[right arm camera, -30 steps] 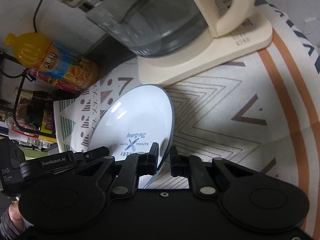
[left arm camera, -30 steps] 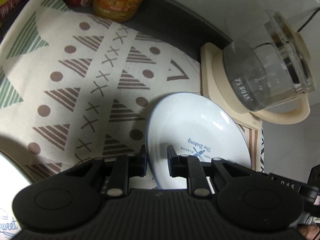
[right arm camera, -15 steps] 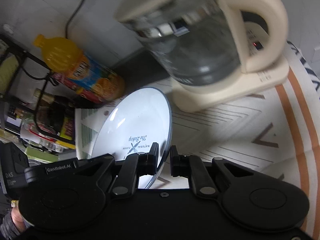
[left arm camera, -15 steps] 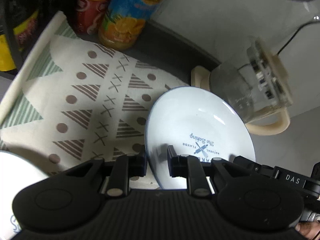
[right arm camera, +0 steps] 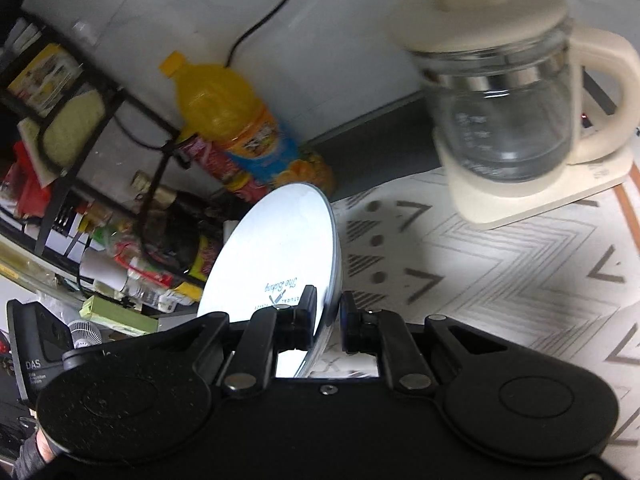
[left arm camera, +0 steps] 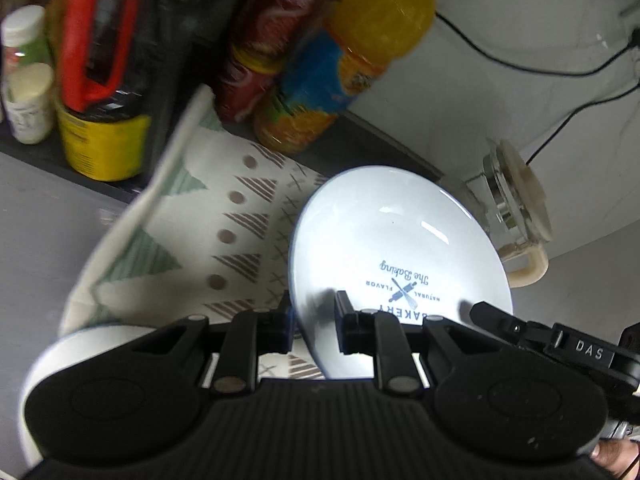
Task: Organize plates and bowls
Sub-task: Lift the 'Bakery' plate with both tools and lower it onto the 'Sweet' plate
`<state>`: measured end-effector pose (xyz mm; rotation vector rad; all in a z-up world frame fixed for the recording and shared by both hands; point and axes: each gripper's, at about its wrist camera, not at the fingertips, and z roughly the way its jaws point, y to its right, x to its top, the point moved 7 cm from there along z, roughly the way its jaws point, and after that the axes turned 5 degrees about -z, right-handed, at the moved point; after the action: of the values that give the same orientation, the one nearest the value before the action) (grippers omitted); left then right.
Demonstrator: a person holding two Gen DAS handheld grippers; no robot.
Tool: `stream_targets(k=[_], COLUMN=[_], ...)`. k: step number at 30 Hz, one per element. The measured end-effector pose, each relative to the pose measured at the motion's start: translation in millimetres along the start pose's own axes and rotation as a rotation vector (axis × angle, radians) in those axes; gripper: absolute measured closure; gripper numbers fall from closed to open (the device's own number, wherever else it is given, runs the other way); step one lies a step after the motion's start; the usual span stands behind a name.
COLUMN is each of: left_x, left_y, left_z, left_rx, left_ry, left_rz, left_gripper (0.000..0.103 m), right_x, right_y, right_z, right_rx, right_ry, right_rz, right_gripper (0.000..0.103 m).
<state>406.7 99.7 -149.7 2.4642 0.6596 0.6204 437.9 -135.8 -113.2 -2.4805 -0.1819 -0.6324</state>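
Observation:
A white plate (left arm camera: 396, 240) with a blue rim and blue "Bakery" print is held in the air above the patterned cloth (left arm camera: 224, 232). My left gripper (left arm camera: 312, 312) is shut on its left edge. My right gripper (right arm camera: 326, 310) is shut on its opposite edge, and the plate (right arm camera: 276, 256) shows tilted nearly edge-on there. Another white dish (left arm camera: 60, 360) lies at the lower left under my left gripper, mostly hidden.
A glass kettle (right arm camera: 508, 116) on a cream base stands at the back right of the cloth. An orange juice bottle (right arm camera: 240, 132) and a red can (left arm camera: 260, 48) stand at the back. A rack with bottles and jars (left arm camera: 96, 80) is at the left.
Both grippers have lifted the plate off the cloth and raised it. The cloth, kettle and bottles now sit farther below and behind. The plate has tilted more upright.

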Motion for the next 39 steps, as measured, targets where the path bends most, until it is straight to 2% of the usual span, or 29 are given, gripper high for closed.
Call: stream_targets(k=[9,17,28,39], left_x=[6,-7,-36,-72], left_y=[-42,-78,-120,-141], left_z=[-46,-64,-80,-73], left_rx=[-0.016,-0.013,-0.013,-0.025], left_ry=[0.028,0.013,-0.031,-0.091], left_rz=[0.01,0.016,0.011,-0.001], left_gripper=[0.085,0.085,0.085,0.085], right_x=[-36,-82,-141,-184], right_y=[-50,-79,-100,-97], right_z=[10,18,23,19], right_rx=[-0.008,-0.045,-0.095,-0.139], right_ry=[-0.005,-0.034,-0.091,-0.137], right_rz=[-0.005,0.001,-0.013,0.005], right_gripper=[0.091,0.09,0.09,0.09])
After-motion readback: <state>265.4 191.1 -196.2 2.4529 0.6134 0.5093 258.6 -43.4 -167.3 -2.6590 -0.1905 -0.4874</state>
